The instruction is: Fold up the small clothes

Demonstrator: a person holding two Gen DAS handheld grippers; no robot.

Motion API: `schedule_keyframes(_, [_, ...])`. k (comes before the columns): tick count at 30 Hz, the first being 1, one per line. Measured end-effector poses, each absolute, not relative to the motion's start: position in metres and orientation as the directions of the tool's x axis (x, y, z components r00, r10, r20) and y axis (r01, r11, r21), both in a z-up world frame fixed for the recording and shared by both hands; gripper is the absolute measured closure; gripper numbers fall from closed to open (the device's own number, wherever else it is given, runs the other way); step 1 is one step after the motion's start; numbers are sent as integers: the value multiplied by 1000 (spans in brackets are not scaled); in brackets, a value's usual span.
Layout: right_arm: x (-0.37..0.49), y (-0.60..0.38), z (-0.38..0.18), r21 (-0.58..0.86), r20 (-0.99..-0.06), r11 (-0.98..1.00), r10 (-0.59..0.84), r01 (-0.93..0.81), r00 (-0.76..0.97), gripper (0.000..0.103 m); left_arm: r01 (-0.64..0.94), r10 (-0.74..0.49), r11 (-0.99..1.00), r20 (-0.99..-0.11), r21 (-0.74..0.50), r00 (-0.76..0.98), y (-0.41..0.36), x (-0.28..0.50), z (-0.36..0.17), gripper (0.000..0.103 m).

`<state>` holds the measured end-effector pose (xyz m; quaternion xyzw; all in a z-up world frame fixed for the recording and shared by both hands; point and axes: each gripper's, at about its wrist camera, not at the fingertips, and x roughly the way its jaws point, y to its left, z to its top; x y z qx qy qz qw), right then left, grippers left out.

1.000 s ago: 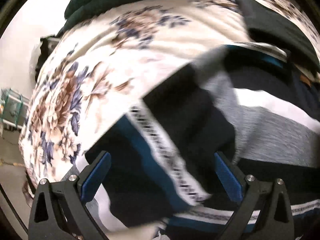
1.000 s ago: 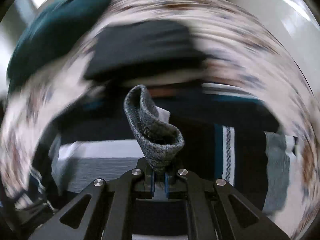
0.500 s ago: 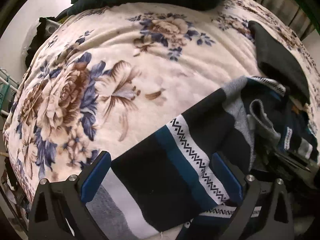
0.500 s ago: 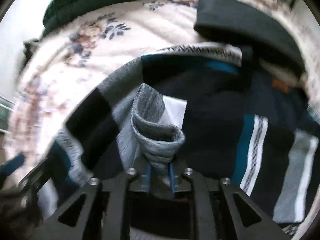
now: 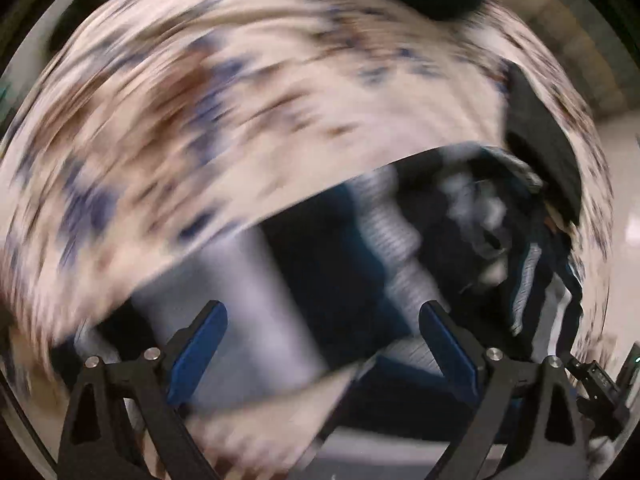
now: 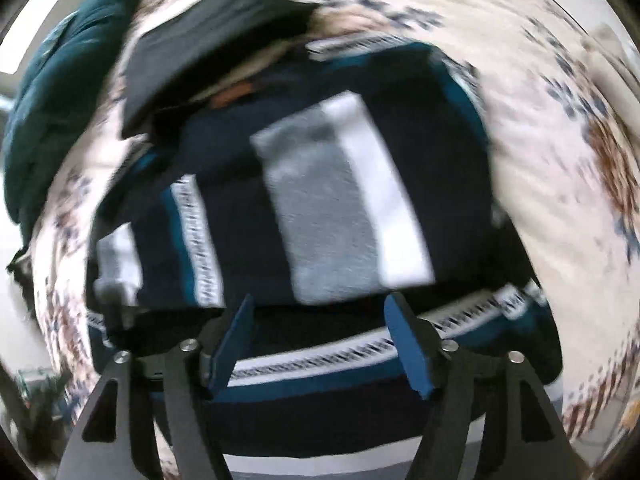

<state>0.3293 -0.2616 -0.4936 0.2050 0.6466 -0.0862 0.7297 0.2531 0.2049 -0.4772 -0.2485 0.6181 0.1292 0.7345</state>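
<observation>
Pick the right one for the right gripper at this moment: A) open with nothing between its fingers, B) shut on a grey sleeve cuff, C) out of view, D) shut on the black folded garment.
A: the right gripper has its blue pads spread apart and empty, hovering above the striped sweater lying on the floral blanket.

Bed with cream floral blanket [image 6: 540, 92], bearing: striped navy sweater [image 6: 332, 200], folded black garment [image 6: 208, 44], and dark teal bedding [image 6: 60, 92] at far edge.
</observation>
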Motion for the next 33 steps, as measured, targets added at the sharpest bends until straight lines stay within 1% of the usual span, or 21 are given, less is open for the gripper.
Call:
schedule_keyframes(1, [326,-265,-498,173,-983,901,133,398,127,29,-550,-114,811,-975,-201,189,220,231,-478,5])
schedule_keyframes(3, [322,-261,-505,143,-989,909,117,392,92,29,-672,-114,714,-979,-197,166,257,176,-480,5])
schedule_keyframes(7, [318,-238,-509,120,-993,943,112,311,46,29,-827,-68,539,-987,-160,147,324,87,-490,5])
schedule_keyframes(9, [319,-222,-512,128,-992,953,125,275,30,29,-877,-58,450,-986,-168,159,351,60,-502,5])
schedule_keyframes(11, [321,-203,-515,127,-992,967,126,223,21,29,-900,-108,371,-974,-227,202,371,49,-524,7])
schedule_keyframes(13, [323,-188,-519,116,-993,975,116,189,12,29,-910,-128,340,-970,-237,205,382,50,-544,7])
schedule_keyframes(14, [324,-180,-522,116,-993,978,117,175,5,29,-907,-141,338,-966,-251,215,386,54,-553,22])
schedule_keyframes(15, [324,-175,-525,113,-993,980,115,166,-2,29,-910,-122,349,-974,-223,192,387,61,-556,37])
schedule_keyframes(16, [325,-170,-528,107,-994,982,110,159,-10,29,-905,-99,370,-977,-212,189,387,68,-551,61])
schedule_keyframes(17, [326,-166,-529,103,-994,983,106,154,-15,29,-888,-43,414,-979,-200,200,385,78,-535,95])
schedule_keyframes(18, [326,-162,-531,97,-995,984,101,150,-19,29,-875,-11,443,-977,-196,213,383,84,-522,101])
schedule_keyframes(21, [331,-153,-537,92,-995,986,97,142,-27,29,-852,77,469,-950,-234,303,387,98,-470,101])
schedule_keyframes(24, [332,-149,-543,88,-995,987,93,133,-34,29,-842,110,456,-921,-287,373,413,104,-444,101])
schedule_keyframes(26, [334,-148,-546,89,-995,988,94,130,-34,29,-852,137,434,-913,-293,384,438,111,-442,101])
schedule_keyframes(29, [335,-135,-544,99,-994,988,103,121,-26,29,-851,128,428,-912,-303,389,466,119,-463,99])
schedule_keyframes(31, [335,-133,-542,107,-994,988,110,114,-19,29,-863,98,397,-921,-312,377,472,107,-477,99])
schedule_keyframes(32, [334,-133,-541,119,-992,987,122,109,-15,29,-867,72,370,-920,-334,385,472,103,-483,99])
schedule_keyframes(33, [334,-132,-539,121,-992,987,123,103,-14,29,-860,34,336,-907,-385,420,471,91,-486,99])
